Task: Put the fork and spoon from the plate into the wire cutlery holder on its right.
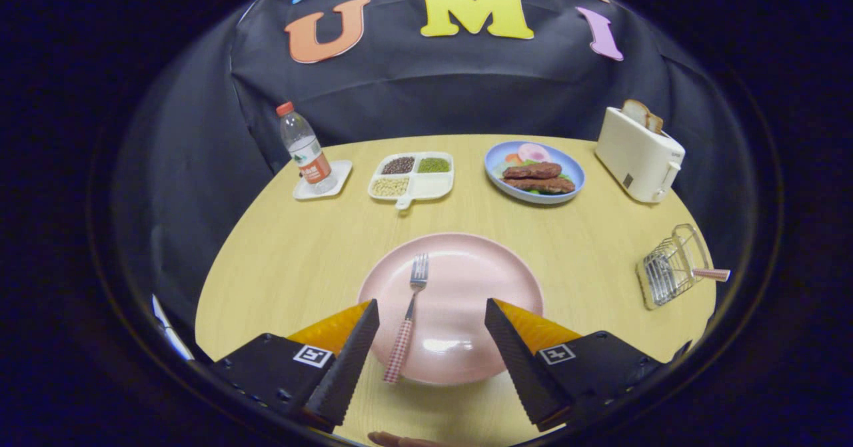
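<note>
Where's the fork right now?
The fork lies on the pink plate, left of its middle, handle toward the open tongs, between their fingers and nearer the left one; nothing grips it.

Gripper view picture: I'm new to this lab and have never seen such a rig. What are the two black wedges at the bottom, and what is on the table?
The wedges are the two fingers of a hand-held gripper, a tool that a person carries; the camera rides on it and looks forward along them. The fingers are open and hold nothing. Between them lies a pink plate with a fork on it, its checked handle towards the camera. To the right stands a wire cutlery holder with a checked handle sticking out of it. Beyond the plate are a water bottle on a coaster, a divided tray of beans, a blue plate of food and a toaster with bread in it, all on a wooden table.
</note>
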Demonstrator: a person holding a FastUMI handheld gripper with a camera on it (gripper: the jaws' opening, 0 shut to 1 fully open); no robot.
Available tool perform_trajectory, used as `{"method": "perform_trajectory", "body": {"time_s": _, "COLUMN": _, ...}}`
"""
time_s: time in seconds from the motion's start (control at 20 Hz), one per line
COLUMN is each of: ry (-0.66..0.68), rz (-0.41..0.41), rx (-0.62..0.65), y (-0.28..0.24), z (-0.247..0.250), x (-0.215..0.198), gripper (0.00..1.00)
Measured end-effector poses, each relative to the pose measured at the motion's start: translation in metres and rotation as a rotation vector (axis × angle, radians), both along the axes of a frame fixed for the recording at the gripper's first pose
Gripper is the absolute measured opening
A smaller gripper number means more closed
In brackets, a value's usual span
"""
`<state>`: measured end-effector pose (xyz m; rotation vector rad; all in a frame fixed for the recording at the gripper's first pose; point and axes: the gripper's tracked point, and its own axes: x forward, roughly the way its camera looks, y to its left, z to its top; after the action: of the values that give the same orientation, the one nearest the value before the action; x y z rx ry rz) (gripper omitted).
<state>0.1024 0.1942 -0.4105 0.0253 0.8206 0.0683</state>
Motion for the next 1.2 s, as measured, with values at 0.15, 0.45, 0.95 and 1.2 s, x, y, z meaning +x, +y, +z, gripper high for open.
{"method": "perform_trajectory", "body": {"time_s": 0.15, "ry": 0.045, "rz": -0.008, "rx": -0.013, "y": 0.013, "z": -0.022, "x": 0.000, "gripper": 0.96}}
{"method": "perform_trajectory", "body": {"time_s": 0.45, "ry": 0.100, "rz": -0.060, "rx": -0.068, "y": 0.015, "z": -0.050, "x": 0.003, "gripper": 0.74}}
{"method": "perform_trajectory", "body": {"time_s": 0.95, "ry": 0.138, "rz": -0.047, "rx": -0.092, "y": 0.021, "z": -0.056, "x": -0.002, "gripper": 0.08}}
{"method": "perform_trajectory", "body": {"time_s": 1.2, "ry": 0.134, "rz": -0.025, "rx": -0.101, "y": 0.010, "z": -0.032, "x": -0.012, "gripper": 0.05}}
